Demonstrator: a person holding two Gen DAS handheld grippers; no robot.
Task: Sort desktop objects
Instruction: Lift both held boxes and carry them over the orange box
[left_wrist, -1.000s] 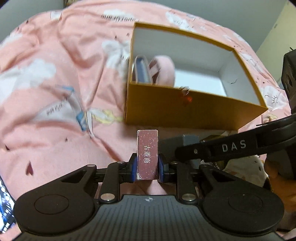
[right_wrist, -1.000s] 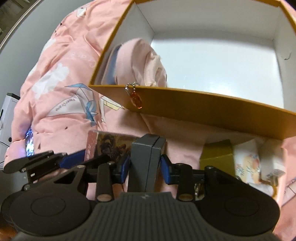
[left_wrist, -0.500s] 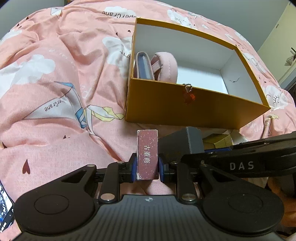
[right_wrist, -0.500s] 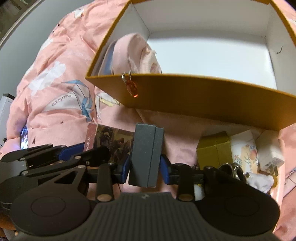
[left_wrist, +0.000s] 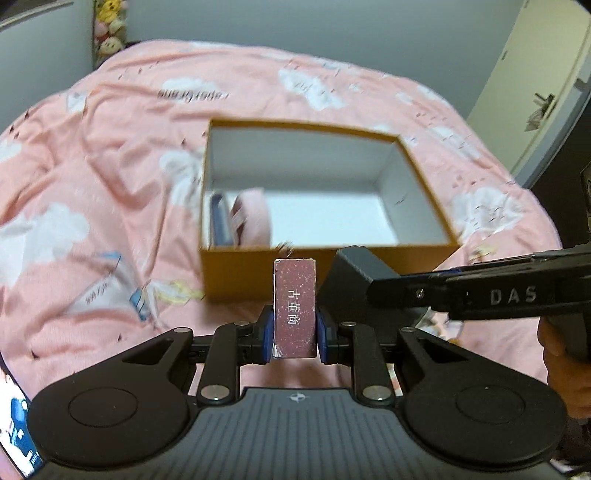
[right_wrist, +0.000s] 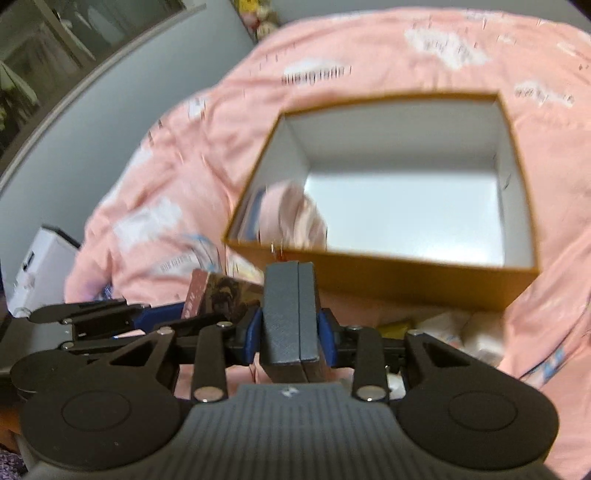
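Left wrist view: the left gripper (left_wrist: 294, 330) is clamped on a small maroon box (left_wrist: 294, 306) with white characters, its blue pads pressing both long sides. The open yellow box (left_wrist: 258, 271) now sits at twelve o'clock beyond the maroon box and looks farther off and more from above than a second ago, when its front wall filled the middle of the frame; both hands have lifted their loads off the pink quilt (left_wrist: 92, 184). Inside the yellow box, at its nine o'clock end, stand a pink pouch (left_wrist: 255, 218) and a blue-edged item (left_wrist: 219, 218). At three o'clock the right gripper (left_wrist: 354, 295) comes in carrying a dark grey case (left_wrist: 352, 266).

Right wrist view: the right gripper (right_wrist: 290, 332) grips the dark grey case (right_wrist: 290, 314) by its two sides. The yellow box (right_wrist: 406, 273) lies at twelve to one o'clock, its white floor largely bare on the three o'clock side. The maroon box (right_wrist: 218, 295), held by the left gripper (right_wrist: 177, 314), shows at nine o'clock. A few small things remain on the quilt (right_wrist: 184, 147) at four o'clock, too blurred to name.

Judging from the rise, both items are now clear of the yellow wall's height or nearly so, so the next step is probably carrying them forward over the rim and setting them in the bare part.
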